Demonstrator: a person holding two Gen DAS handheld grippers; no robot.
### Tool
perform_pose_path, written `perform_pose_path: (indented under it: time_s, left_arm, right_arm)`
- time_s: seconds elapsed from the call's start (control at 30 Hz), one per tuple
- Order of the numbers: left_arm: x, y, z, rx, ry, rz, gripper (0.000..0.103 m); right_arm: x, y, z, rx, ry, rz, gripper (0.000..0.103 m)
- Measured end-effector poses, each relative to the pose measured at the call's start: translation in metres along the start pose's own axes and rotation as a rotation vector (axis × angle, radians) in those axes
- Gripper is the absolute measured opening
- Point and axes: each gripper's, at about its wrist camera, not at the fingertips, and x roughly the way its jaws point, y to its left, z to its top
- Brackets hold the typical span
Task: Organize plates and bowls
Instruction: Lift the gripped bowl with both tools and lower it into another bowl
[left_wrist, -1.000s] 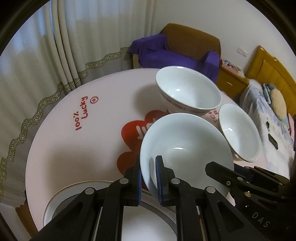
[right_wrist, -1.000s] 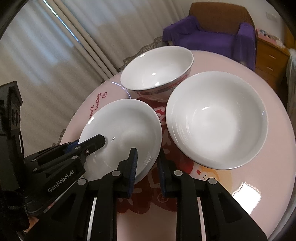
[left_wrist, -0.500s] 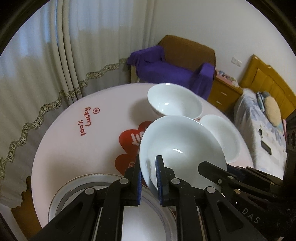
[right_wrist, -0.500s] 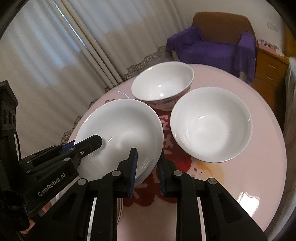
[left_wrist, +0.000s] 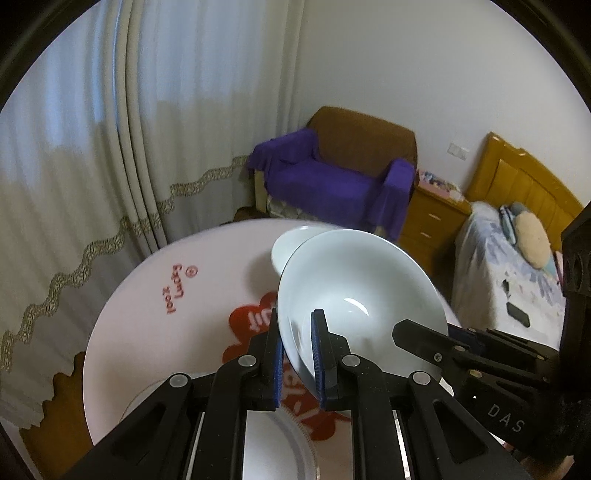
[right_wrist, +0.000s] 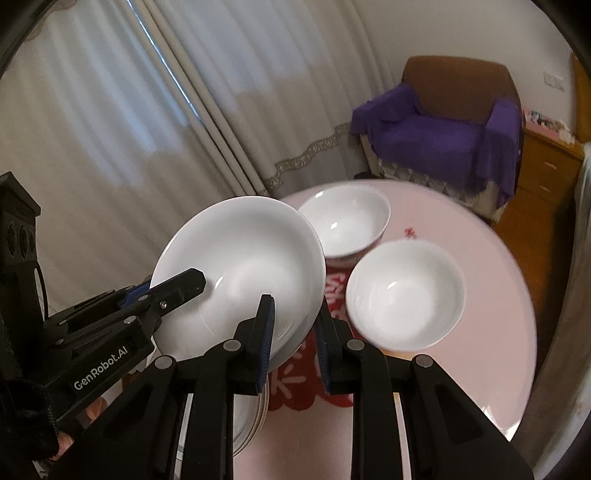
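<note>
A white deep plate (left_wrist: 354, 288) is held up off the round pink tabletop (left_wrist: 147, 317), tilted, with both claws clamped on its rim. The left claw (left_wrist: 297, 354) pinches the near edge between its blue pads, and the right claw (right_wrist: 291, 332) grips the edge on the opposite side; in the left wrist view the right claw comes in from the right, marked "DAS", and in the right wrist view the left claw comes in from the left, marked "GenRobot.AI".

Under the lifted plate a flat plate with a patterned rim (left_wrist: 273, 443) lies at the near edge of the tabletop. Farther back stand a deep white bowl with a banded outside (right_wrist: 347, 221) and, just beside it, a wider white bowl (right_wrist: 406, 295).

The tabletop carries a red flower print (left_wrist: 255, 325) and small red lettering reading "100% Lucky" (left_wrist: 177, 284).

Behind are pale curtains (right_wrist: 147, 110), a brown armchair draped in purple cloth (right_wrist: 443, 136), a wooden bedside cabinet (left_wrist: 432, 221) and a bed (left_wrist: 517, 266).
</note>
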Motion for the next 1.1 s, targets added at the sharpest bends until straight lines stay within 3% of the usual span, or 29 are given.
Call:
perform_pose_path:
  time_s: [0.17, 0.33, 0.8, 1.1]
  left_arm:
    - [0.002, -0.006, 0.012, -0.003, -0.009, -0.013, 0.010]
    - [0.030, -0.009, 0.034, -0.007, 0.001, -0.023, 0.010]
    - [0.176, -0.014, 0.101, -0.040, 0.104, 0.003, 0.010]
    - [0.233, -0.022, 0.126, -0.054, 0.145, 0.025, 0.011]
  right_arm:
    - [-0.004, -0.009, 0.017, -0.013, -0.007, -0.010, 0.021]
    - [0.005, -0.022, 0.037, -0.029, 0.000, -0.022, 0.021]
    - [0.078, -0.070, 0.080, -0.043, 0.090, -0.104, 0.021]
    - [0.100, -0.072, 0.081, -0.067, 0.107, -0.154, 0.021]
